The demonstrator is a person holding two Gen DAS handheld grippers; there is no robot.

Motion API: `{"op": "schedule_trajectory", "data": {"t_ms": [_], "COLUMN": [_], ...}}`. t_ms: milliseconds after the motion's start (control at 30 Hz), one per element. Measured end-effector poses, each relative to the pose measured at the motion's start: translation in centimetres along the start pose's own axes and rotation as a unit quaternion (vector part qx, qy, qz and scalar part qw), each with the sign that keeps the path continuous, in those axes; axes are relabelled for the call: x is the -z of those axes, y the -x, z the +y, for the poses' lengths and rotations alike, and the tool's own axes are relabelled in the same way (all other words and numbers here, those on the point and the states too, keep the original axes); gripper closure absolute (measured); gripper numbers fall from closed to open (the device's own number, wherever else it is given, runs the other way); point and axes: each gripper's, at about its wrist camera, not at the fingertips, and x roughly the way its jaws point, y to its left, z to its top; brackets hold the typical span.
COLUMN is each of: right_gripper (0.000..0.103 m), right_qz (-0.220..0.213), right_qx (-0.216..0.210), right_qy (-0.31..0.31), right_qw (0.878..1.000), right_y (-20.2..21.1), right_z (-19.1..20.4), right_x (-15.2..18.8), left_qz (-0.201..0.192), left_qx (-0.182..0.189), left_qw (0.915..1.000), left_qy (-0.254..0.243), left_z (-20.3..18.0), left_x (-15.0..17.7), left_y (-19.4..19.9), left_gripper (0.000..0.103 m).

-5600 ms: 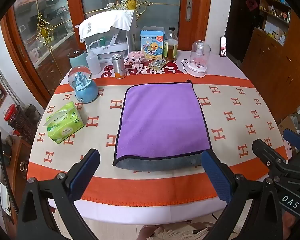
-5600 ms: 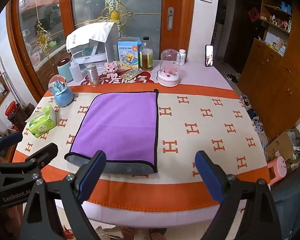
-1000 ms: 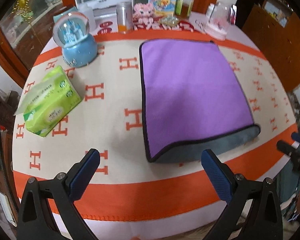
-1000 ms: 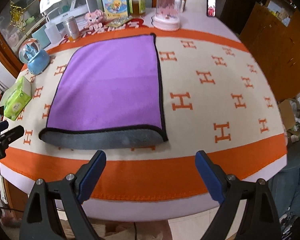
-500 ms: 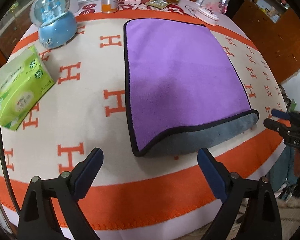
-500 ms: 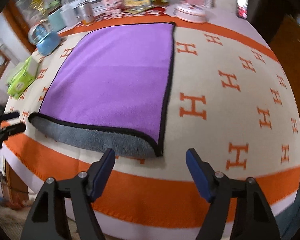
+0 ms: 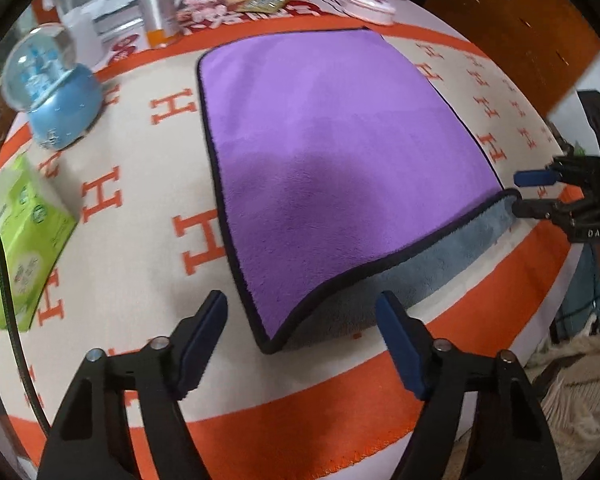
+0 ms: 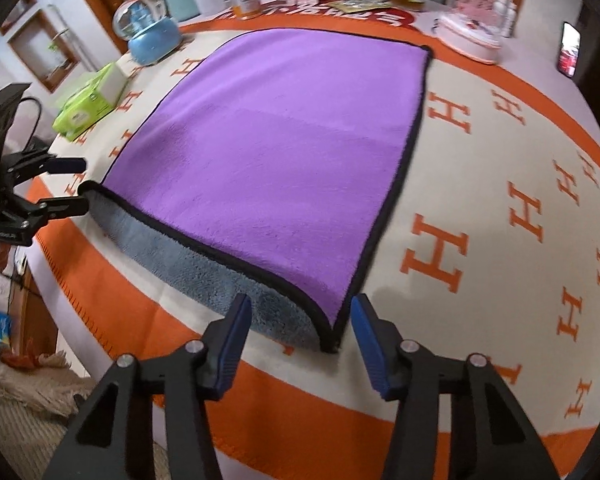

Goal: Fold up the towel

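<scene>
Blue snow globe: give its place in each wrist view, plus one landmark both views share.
Left wrist view: the blue snow globe stands at upper left, above the green tissue pack.
Right wrist view: it stands at upper left, again beyond the tissue pack.
Shared landmark: the purple towel.

Soft, even indoor light fills both my views, no harsh glare. A dim shadow patch sits on the purple towel (image 7: 332, 152), which shows brighter in the right view (image 8: 284, 148). Fisheye bends the table's edges hard, black corners ring everything, and things at the back smear with blur.
</scene>
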Motion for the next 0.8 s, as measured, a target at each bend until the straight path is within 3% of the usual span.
{"op": "schedule_trajectory", "data": {"t_ms": [167, 267, 400, 533, 800], "right_gripper": [0.067, 0.073, 0.077, 0.083, 0.092], "right_qz": [0.016, 0.023, 0.027, 0.03, 0.026], "right_qx": [-0.017, -0.028, -0.043, -0.047, -0.053], "right_qy": [0.018, 0.015, 0.008, 0.007, 0.001], "right_qw": [1.0, 0.999, 0.999, 0.998, 0.998], "right_y": [-0.8, -1.0, -1.2, -1.2, -0.4], "right_z": [-0.3, -0.7, -1.1, -1.4, -1.3], "right_x": [-0.4, -0.3, -0.1, 0.1, 0.4], "left_qz": [0.018, 0.028, 0.04, 0.051, 0.059], "left_qx": [0.012, 0.021, 0.023, 0.033, 0.031], "left_qw": [0.9997, 0.9994, 0.9989, 0.9979, 0.9973], "left_qy": [-0.01, -0.007, -0.011, -0.02, -0.031], "left_z": [0.2, 0.4, 0.8, 0.3, -0.7], "left_x": [-0.6, -0.9, -1.0, -1.1, -0.9], "left_y": [-1.0, -1.4, -1.9, -2.4, -2.6], "left_gripper": [0.047, 0.048, 0.05, 0.062, 0.071]}}
